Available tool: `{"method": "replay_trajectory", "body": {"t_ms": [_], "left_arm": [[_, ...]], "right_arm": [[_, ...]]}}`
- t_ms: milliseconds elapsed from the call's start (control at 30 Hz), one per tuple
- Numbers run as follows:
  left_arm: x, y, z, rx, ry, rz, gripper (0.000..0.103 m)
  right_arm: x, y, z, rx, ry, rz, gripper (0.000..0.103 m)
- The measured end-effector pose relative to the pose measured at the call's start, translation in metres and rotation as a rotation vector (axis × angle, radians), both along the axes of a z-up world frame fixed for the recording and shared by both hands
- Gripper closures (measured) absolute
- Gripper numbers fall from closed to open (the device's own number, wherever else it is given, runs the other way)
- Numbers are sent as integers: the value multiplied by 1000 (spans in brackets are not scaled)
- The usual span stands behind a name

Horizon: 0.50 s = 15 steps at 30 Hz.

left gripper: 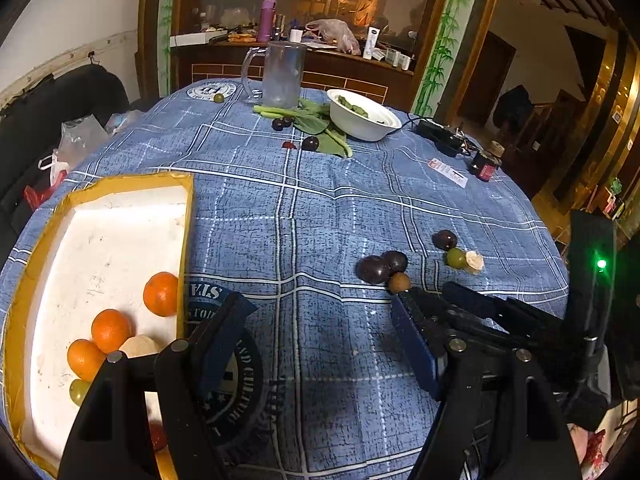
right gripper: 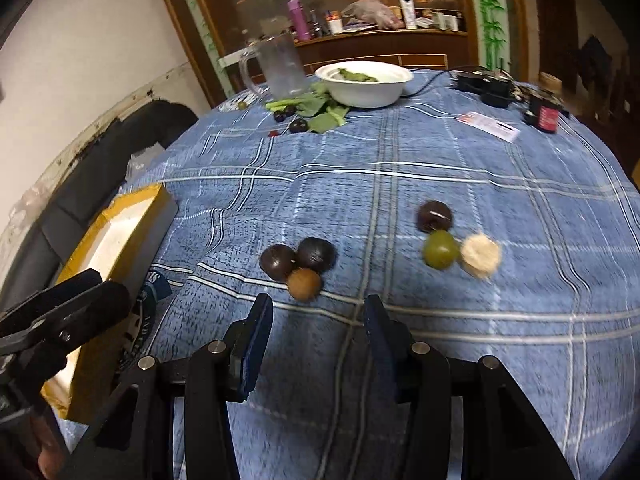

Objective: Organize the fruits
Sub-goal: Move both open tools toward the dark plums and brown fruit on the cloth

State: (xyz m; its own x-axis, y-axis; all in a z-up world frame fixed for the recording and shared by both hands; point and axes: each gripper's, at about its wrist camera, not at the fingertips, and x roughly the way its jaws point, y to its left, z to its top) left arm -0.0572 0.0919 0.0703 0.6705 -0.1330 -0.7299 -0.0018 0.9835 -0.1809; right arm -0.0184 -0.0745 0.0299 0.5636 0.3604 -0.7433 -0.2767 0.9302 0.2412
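A yellow-rimmed white foam tray (left gripper: 100,240) lies at the left and holds three oranges (left gripper: 160,294), a pale peeled fruit (left gripper: 138,346) and a green grape (left gripper: 79,391). My left gripper (left gripper: 320,312) is open and empty above the cloth just right of the tray. My right gripper (right gripper: 318,312) is open and empty, just short of two dark plums (right gripper: 316,255) and a brown longan (right gripper: 304,284). Further right lie a dark plum (right gripper: 435,216), a green grape (right gripper: 441,249) and a pale peeled fruit (right gripper: 480,255). The tray also shows in the right wrist view (right gripper: 120,220).
A blue checked cloth (left gripper: 320,208) covers the round table. At the far side stand a glass mug (left gripper: 282,76), a white bowl (left gripper: 362,114) with greens, leafy vegetables (left gripper: 316,120), more dark plums (left gripper: 310,143), a black charger (left gripper: 438,132) and a small jar (left gripper: 486,162).
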Motion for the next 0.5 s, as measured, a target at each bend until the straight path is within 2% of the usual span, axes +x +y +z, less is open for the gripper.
{"method": "replay_trajectory", "body": {"t_ms": [267,400,500], "left_arm": [[9,15,1,-30,6,32,29],[19,11,-3,-48,29,24,29],[26,1,-7,-48,48,5,29]], "right_arm": [[20,24,-18,-74,16,39,54],[21,23,-19,-80,5,33,76],[20,11,-18,-29,23,15,81]]}}
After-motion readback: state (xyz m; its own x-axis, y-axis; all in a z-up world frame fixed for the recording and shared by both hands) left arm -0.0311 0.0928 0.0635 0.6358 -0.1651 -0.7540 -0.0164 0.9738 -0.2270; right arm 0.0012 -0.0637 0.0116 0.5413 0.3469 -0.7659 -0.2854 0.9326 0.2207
